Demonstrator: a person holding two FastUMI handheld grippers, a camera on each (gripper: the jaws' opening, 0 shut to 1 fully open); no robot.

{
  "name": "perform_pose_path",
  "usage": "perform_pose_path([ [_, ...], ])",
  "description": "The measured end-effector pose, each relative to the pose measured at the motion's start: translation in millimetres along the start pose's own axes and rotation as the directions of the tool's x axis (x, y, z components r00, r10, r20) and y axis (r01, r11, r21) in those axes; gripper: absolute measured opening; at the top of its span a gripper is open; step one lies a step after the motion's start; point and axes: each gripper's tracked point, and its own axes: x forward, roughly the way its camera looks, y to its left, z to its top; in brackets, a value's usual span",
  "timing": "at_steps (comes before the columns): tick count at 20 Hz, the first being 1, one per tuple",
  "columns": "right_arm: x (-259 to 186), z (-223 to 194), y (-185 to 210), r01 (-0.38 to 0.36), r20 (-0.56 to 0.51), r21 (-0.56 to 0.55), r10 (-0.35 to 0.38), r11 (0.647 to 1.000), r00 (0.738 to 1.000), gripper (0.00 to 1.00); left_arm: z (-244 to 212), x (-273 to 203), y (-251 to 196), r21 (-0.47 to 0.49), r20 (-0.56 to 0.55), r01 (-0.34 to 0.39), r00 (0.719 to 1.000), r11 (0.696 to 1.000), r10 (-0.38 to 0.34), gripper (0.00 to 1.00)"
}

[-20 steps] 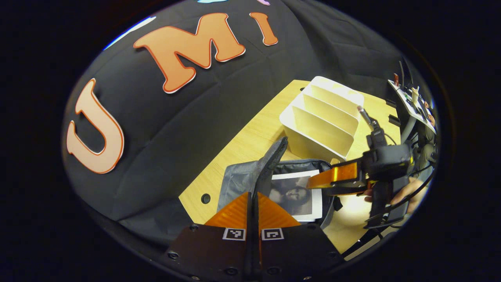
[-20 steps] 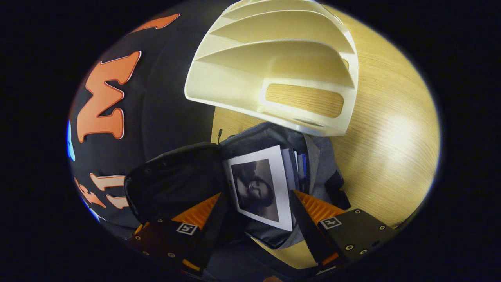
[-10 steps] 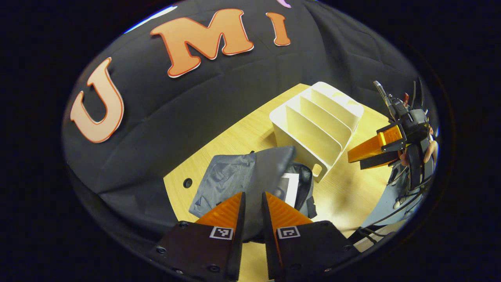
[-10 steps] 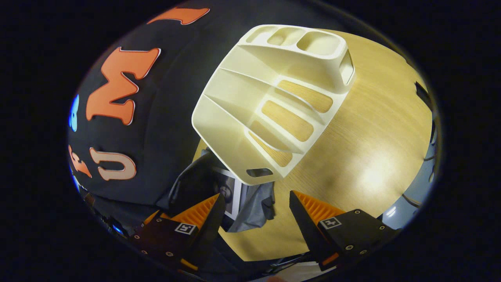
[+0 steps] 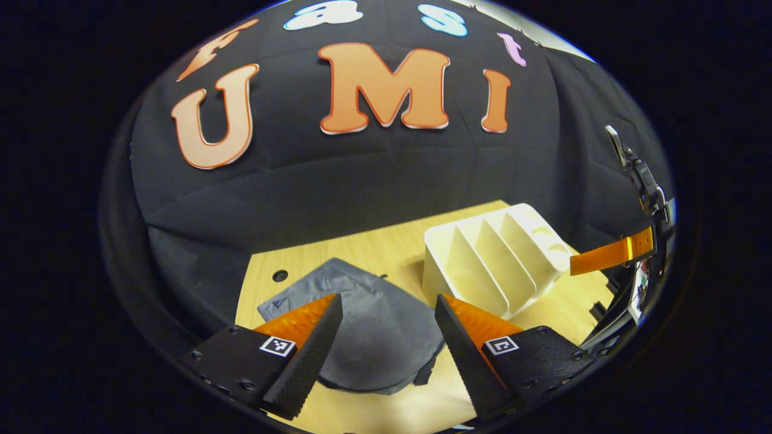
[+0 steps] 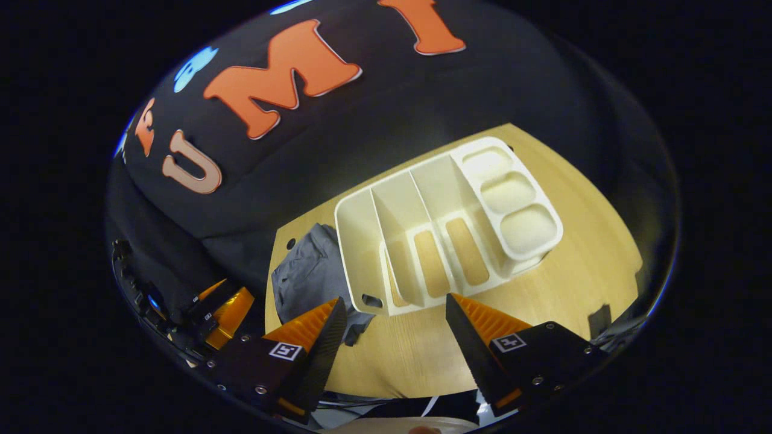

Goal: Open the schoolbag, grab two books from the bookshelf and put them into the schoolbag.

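Observation:
The grey schoolbag (image 5: 368, 325) lies flat on the wooden table, its flap down over the opening, so the inside is hidden. My left gripper (image 5: 386, 337) hangs open above and in front of it, with nothing between its fingers. To the bag's right stands the cream bookshelf (image 5: 494, 259), its slots bare. In the right gripper view the schoolbag (image 6: 307, 277) lies left of the bookshelf (image 6: 446, 223). My right gripper (image 6: 395, 337) is open above the table in front of the shelf. The right gripper (image 5: 609, 256) also shows at the far right of the left gripper view.
The wooden table (image 6: 579, 265) runs back to the black cloth wall. A round hole (image 5: 279, 275) sits in the table left of the bag. The left gripper (image 6: 223, 310) appears at the lower left of the right gripper view. Cables and gear (image 5: 639, 175) stand at the far right.
My left gripper let go of the bag's flap, opened and drew back; the flap dropped over the books. My right gripper pulled up and away from the bag, staying open.

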Motion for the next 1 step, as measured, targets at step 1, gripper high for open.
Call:
perform_pose_path([
  [1, -10.0, 24.0, -0.5, 0.026, 0.078, -0.079, -0.02, 0.997, 0.997, 0.98, 20.0, -6.9, -1.5, -0.029, 0.066, -0.032, 0.997, 0.999, 0.034, 0.98],
])
